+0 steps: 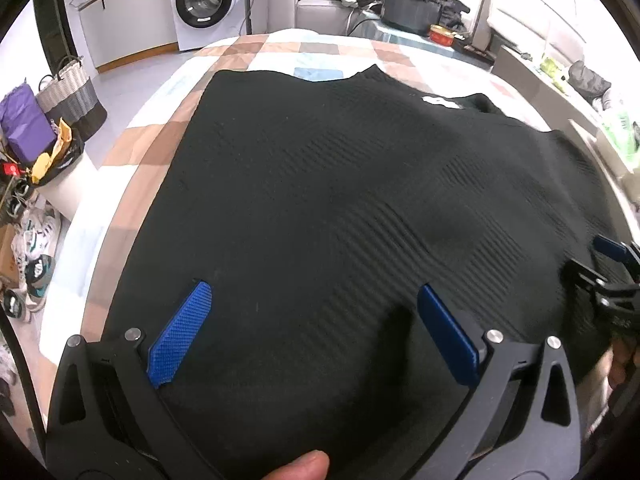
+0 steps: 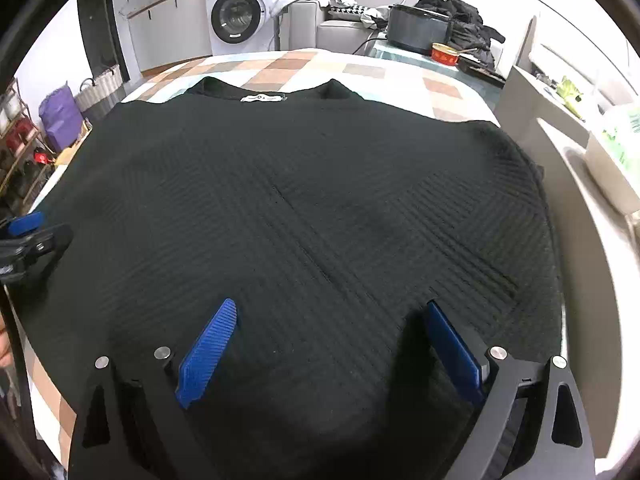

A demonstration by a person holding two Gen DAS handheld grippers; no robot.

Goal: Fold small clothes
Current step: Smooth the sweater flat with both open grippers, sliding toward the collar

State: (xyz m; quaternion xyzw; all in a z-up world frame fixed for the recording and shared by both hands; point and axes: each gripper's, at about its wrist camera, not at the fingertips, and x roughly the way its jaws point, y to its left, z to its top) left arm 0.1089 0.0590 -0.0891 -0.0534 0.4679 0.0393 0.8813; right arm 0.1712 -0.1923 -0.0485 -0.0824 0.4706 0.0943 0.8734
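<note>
A black ribbed knit garment lies spread flat on a checked cloth-covered table. Its neckline with a white label points away from me. My left gripper hovers open above the garment's near left part, blue pads wide apart, nothing between them. My right gripper is open too, over the near right part, with blue pads spread. Each gripper shows at the edge of the other's view, the right gripper and the left gripper. A thumb shows at the bottom.
A washing machine and counter stand behind the table. A dark pot, a red tin and piled dark clothes sit on the far side. Baskets and a purple bag stand on the floor at left, with shoes. A white bin is at right.
</note>
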